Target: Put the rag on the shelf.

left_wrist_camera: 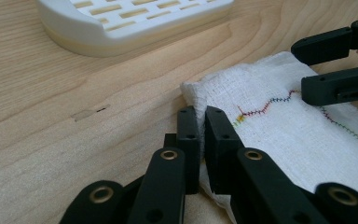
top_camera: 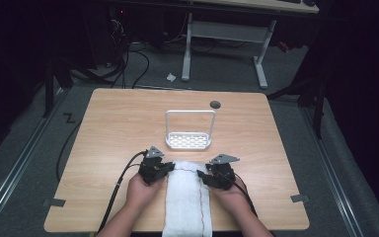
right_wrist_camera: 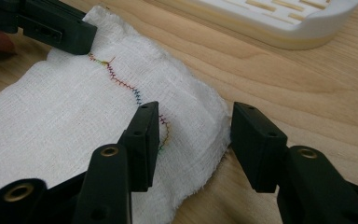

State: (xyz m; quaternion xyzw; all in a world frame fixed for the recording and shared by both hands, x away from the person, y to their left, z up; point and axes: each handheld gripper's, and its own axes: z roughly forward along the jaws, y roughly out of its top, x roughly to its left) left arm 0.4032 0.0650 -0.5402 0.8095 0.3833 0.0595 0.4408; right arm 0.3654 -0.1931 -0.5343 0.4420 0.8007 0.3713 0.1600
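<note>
Together, two hand-held grippers work the far end of a white cloth [top_camera: 187, 197] that lies lengthwise on the table [top_camera: 108, 128], just short of a white slotted rack [top_camera: 188, 140]. Left hand-held gripper [left_wrist_camera: 202, 122]: jaws drawn nearly together, pinching a raised fold at the cloth's far corner. Right hand-held gripper [right_wrist_camera: 193, 123]: jaws standing apart, straddling the opposite corner, one jaw resting on the cloth beside the coloured zigzag stitching [right_wrist_camera: 123, 84], the other on bare wood just past the edge; nothing is gripped yet. Judged step: taking both far corners before the cloth is lifted or folded. For a sound grasp, the right jaws should close on the hem itself, at a depth matching the left pinch, so the edge rises level. Uneven bites would likely skew the fold or let one corner slip.
</note>
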